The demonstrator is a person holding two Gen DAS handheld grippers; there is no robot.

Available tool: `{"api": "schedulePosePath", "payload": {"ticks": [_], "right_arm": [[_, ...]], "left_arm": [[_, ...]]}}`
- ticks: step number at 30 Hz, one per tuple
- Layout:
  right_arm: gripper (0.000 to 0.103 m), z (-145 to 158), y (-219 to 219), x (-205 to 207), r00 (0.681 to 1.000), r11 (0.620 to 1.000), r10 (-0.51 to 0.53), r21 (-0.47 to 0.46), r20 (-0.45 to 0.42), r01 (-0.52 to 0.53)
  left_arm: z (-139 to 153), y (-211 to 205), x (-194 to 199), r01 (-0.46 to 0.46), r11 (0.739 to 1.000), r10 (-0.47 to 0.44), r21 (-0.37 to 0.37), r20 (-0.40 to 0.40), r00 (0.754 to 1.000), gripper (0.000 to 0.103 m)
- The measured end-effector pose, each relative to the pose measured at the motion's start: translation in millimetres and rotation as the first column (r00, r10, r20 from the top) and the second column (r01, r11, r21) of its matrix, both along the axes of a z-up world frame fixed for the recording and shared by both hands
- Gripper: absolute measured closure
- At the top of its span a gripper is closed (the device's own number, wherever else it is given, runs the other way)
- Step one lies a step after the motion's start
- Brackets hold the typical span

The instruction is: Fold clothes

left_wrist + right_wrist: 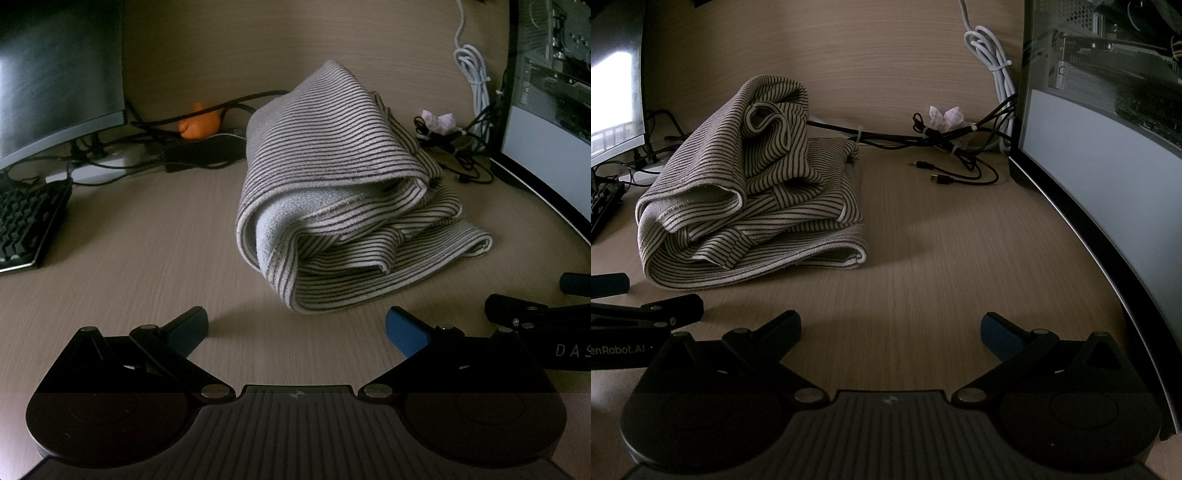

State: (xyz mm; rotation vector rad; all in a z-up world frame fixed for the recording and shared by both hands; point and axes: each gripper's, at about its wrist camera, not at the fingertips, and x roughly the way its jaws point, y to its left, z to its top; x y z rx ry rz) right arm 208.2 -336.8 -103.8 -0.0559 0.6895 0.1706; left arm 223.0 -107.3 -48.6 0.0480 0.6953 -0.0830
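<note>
A striped beige-and-black garment (343,192) lies in a loose, bunched pile on the wooden desk (147,236). It also shows in the right wrist view (753,199) at the left. My left gripper (297,328) is open and empty, just in front of the pile's near edge. My right gripper (891,328) is open and empty, over bare desk to the right of the pile. The right gripper's body shows at the right edge of the left wrist view (532,317); the left gripper's body shows at the left edge of the right wrist view (646,314).
A monitor (55,74) and a keyboard (26,221) stand at the left. Black cables (945,147), a white coiled cable (993,59) and a crumpled tissue (943,116) lie at the back. A computer case (1108,129) stands at the right. An orange object (199,123) sits behind.
</note>
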Motion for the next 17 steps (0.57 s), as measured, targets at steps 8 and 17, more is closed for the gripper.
{"api": "schedulePosePath", "payload": {"ticks": [8, 17], "right_arm": [[0.0, 0, 0, 0, 1.0, 1.0, 0.0, 0.0, 0.0, 0.0], [0.0, 0, 0, 0, 1.0, 1.0, 0.0, 0.0, 0.0, 0.0]], "left_arm": [[4, -4, -8, -0.024, 1.0, 0.024, -0.001, -0.049, 0.999, 0.0], [4, -1, -13, -0.083, 0.996, 0.082, -0.024, -0.041, 0.996, 0.0]]}}
